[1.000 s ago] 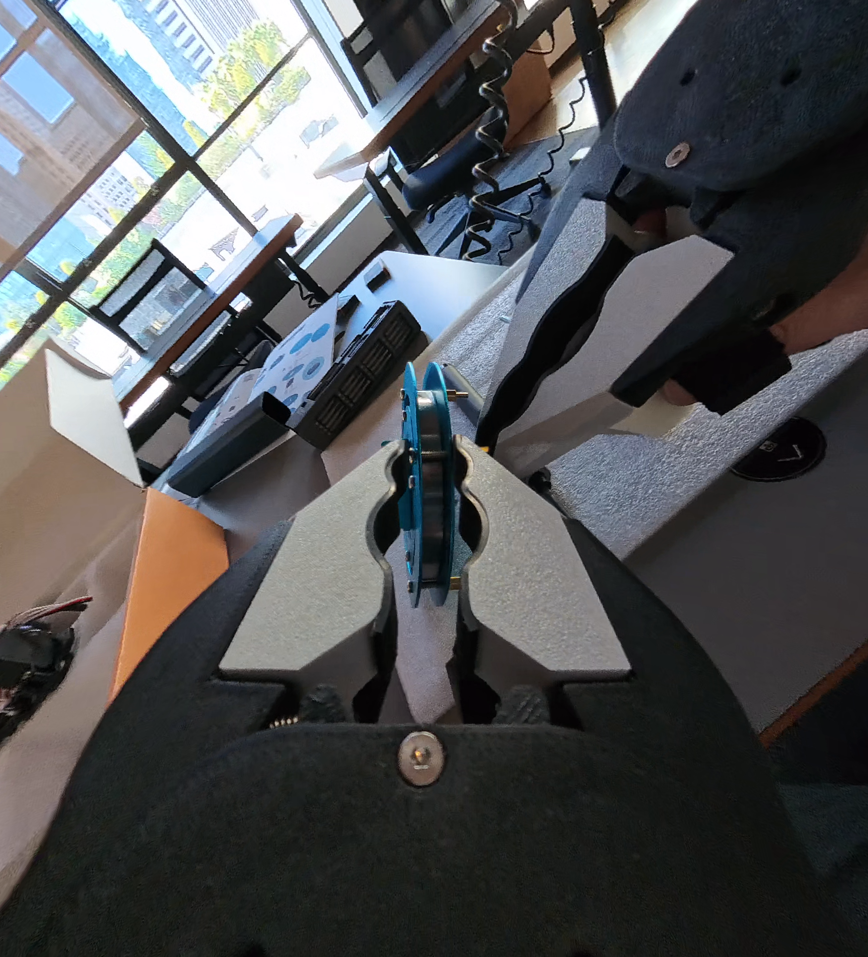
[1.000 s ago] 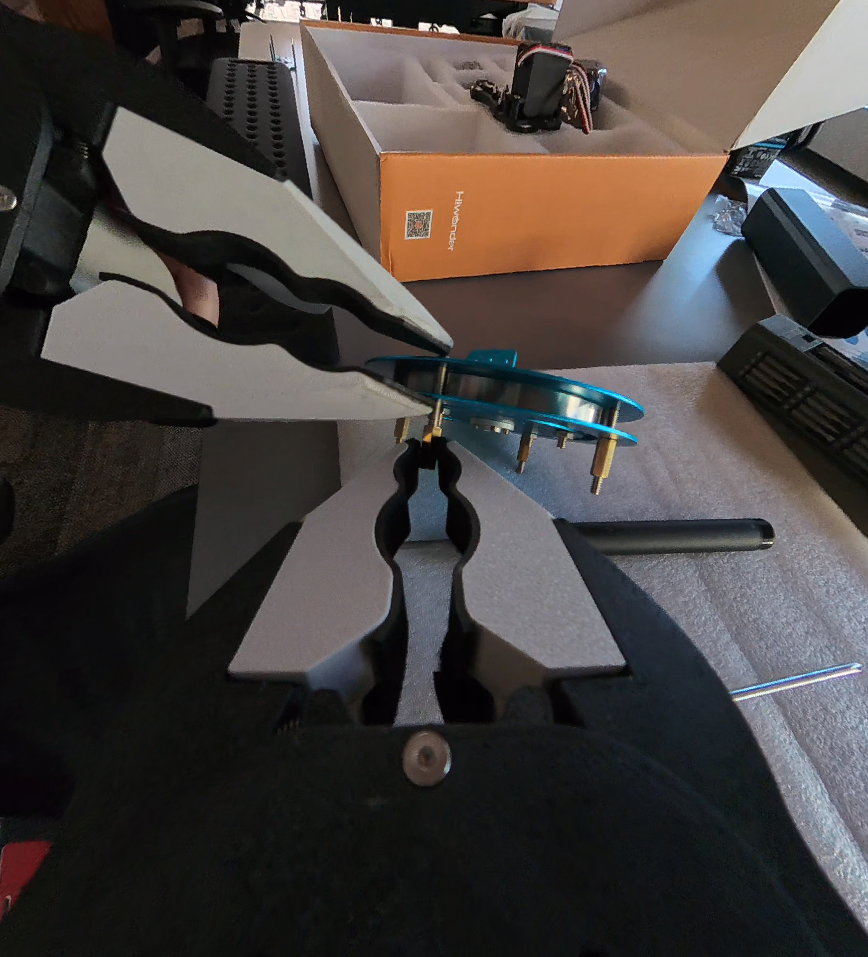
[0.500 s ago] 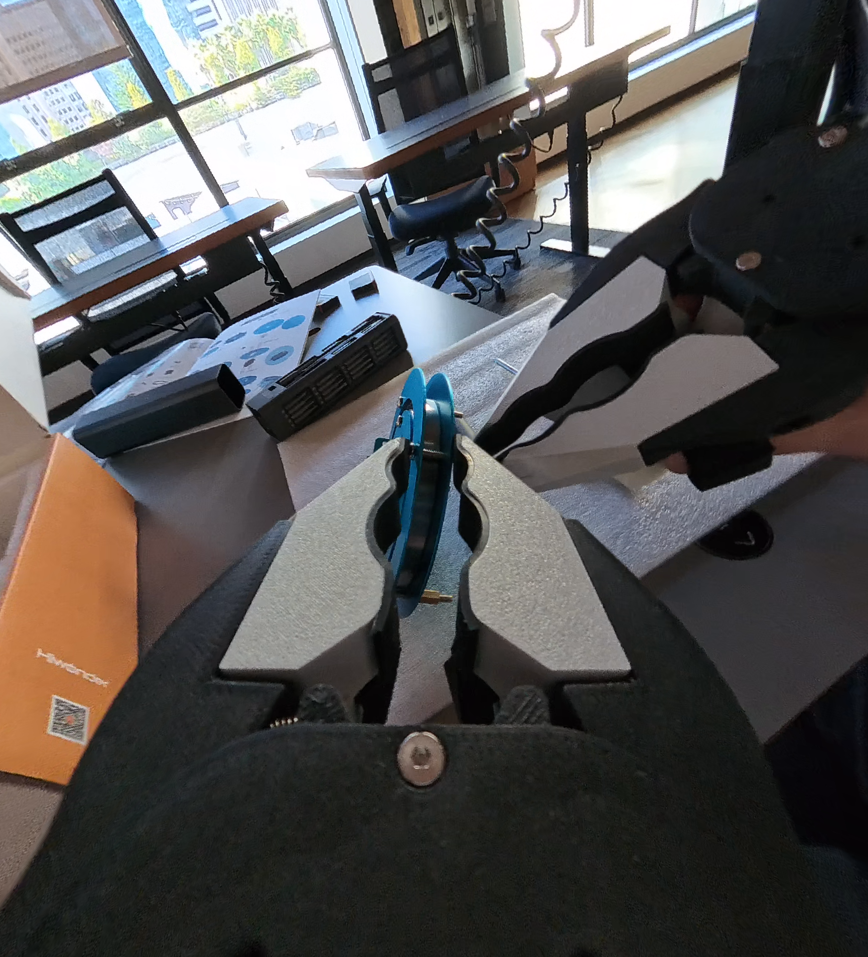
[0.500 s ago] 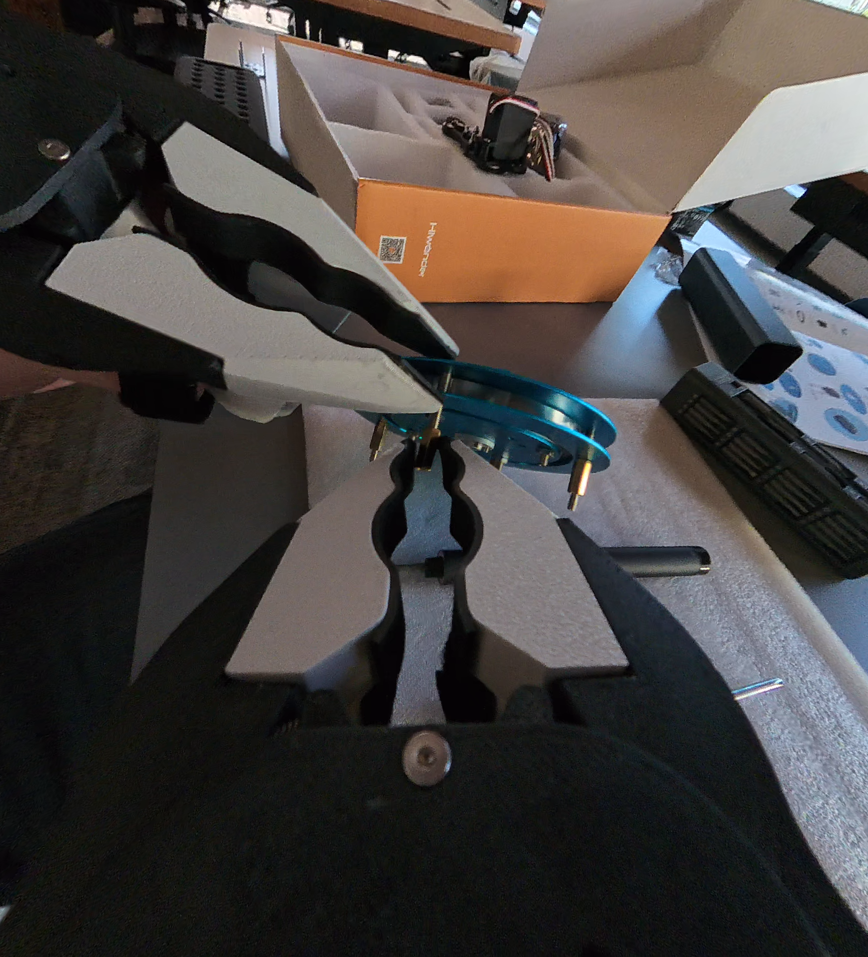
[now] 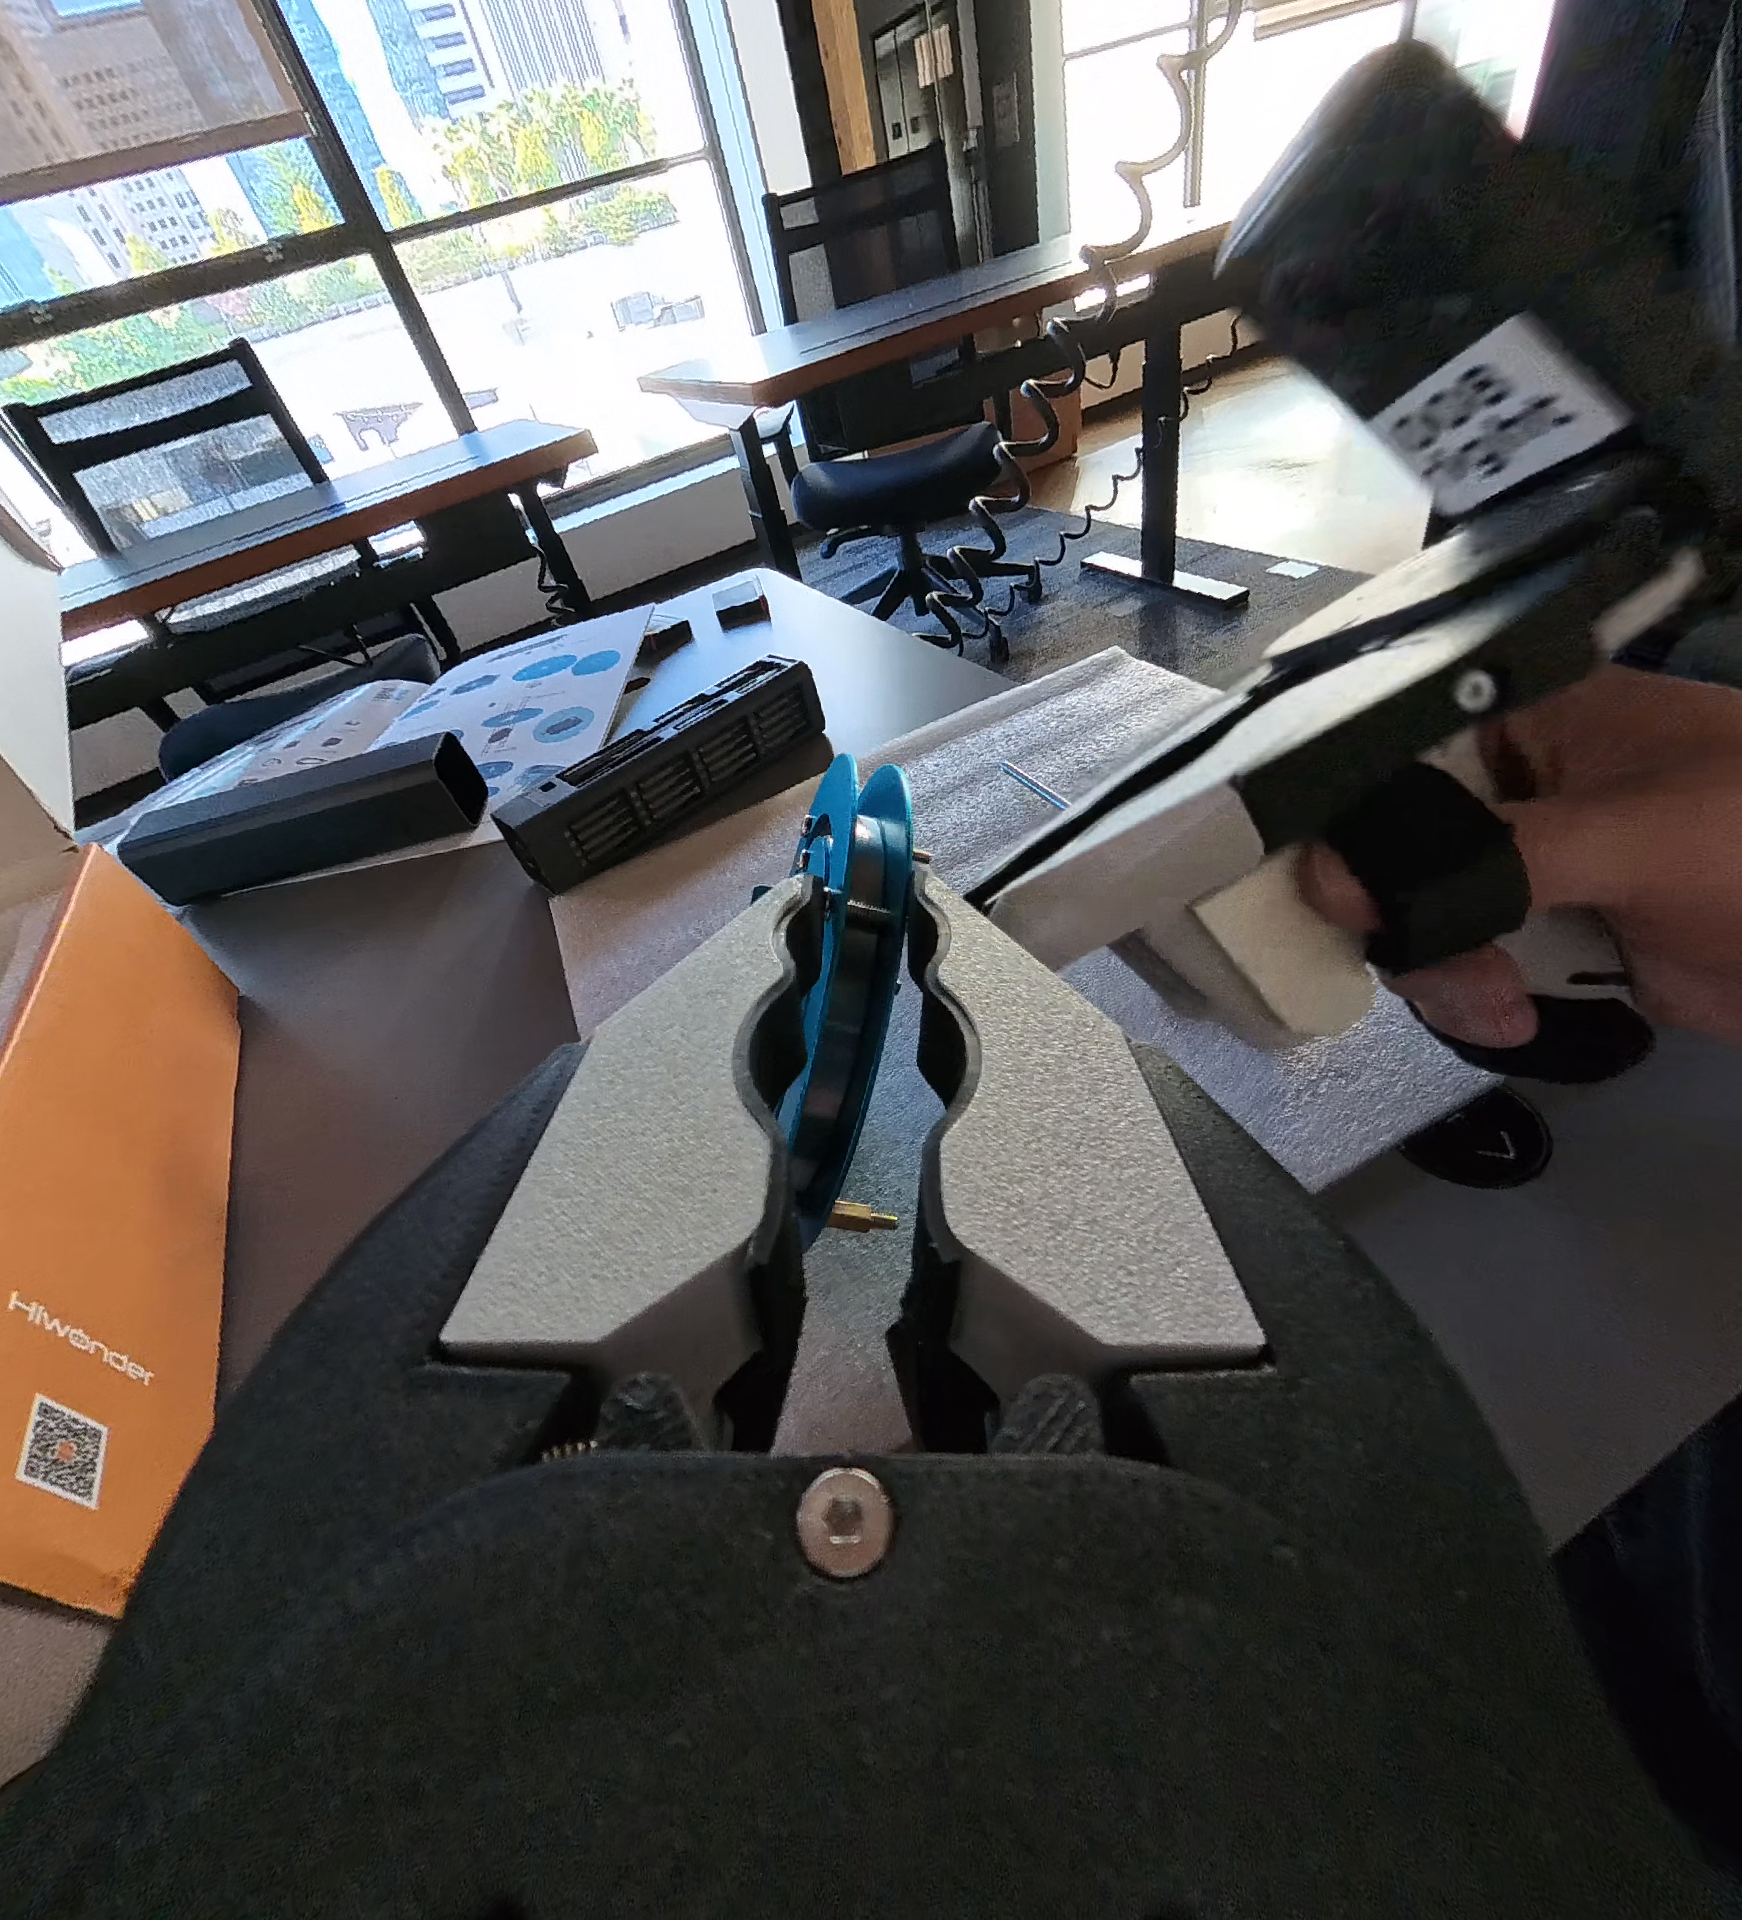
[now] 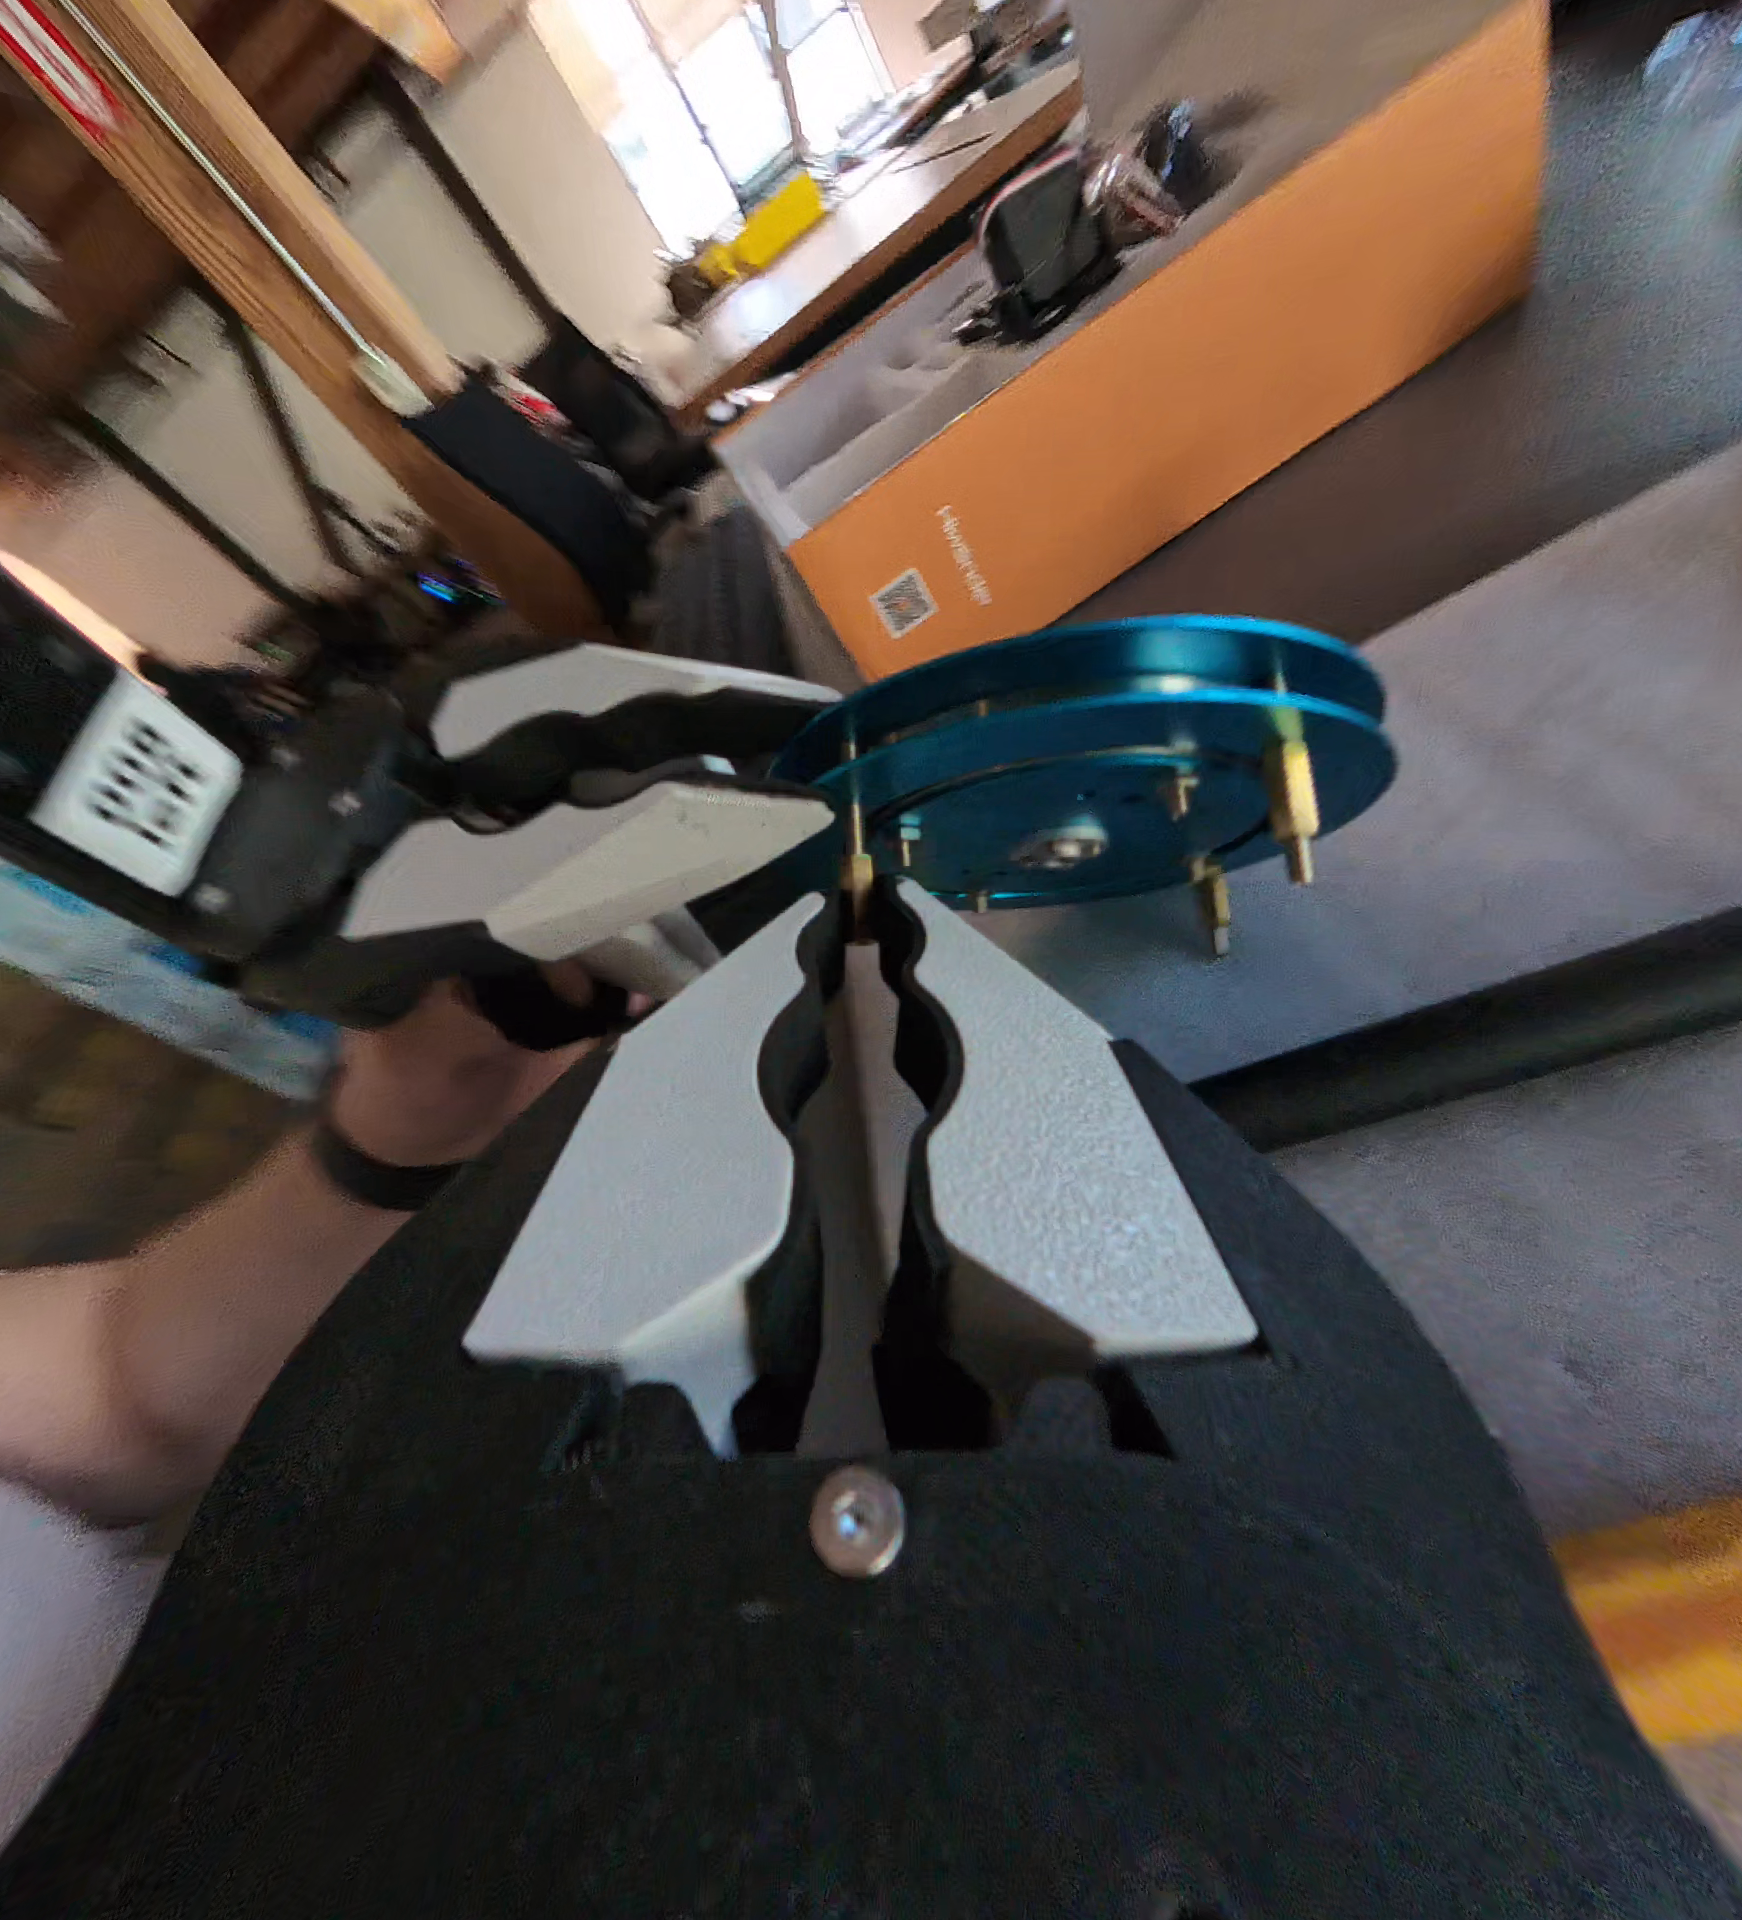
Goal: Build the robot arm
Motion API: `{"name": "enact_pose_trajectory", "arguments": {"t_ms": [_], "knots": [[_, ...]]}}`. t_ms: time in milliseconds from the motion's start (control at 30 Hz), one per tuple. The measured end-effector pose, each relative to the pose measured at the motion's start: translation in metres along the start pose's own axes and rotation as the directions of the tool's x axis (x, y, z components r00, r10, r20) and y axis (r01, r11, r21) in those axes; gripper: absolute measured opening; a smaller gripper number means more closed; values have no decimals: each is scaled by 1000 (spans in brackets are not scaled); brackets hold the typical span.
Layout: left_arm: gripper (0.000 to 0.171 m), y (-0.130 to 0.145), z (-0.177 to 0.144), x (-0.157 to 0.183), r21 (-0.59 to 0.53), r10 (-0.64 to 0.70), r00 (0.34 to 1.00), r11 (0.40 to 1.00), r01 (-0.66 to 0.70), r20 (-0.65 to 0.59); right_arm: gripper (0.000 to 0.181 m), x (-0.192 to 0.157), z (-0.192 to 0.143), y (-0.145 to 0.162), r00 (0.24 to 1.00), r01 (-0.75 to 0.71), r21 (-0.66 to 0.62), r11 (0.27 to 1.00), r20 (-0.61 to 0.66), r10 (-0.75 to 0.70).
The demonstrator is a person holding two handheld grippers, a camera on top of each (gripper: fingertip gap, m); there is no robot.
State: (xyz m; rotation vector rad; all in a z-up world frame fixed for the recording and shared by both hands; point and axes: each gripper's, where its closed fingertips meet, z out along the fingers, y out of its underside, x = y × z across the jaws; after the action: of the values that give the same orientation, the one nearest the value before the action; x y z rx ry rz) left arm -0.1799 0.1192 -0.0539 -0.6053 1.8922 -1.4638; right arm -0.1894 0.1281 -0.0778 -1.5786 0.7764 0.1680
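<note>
While the left gripper (image 5: 851,914) clamps the blue disc assembly (image 6: 1085,769) at centre frame, the right gripper (image 6: 859,914), pinching a brass standoff (image 6: 854,883), should avoid sideways levering

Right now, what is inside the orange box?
In the right wrist view, the orange box is open. Pale foam compartments and a dark wired part lie inside it. The picture is blurred, and the box wall hides the lower compartments.
</note>
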Motion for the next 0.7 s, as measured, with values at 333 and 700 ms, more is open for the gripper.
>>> {"name": "enact_pose_trajectory", "arguments": {"t_ms": [333, 700], "knots": [[15, 0, 0, 2, 2, -6, 1000, 1000, 6, -8, 13, 3, -13, -11, 941, 327, 67, 943, -116, -318], [15, 0, -2, -3, 29, -49, 999, 998, 49, -20, 4, -3, -3, -3, 991, -100, -8, 995, 86, 100]]}}
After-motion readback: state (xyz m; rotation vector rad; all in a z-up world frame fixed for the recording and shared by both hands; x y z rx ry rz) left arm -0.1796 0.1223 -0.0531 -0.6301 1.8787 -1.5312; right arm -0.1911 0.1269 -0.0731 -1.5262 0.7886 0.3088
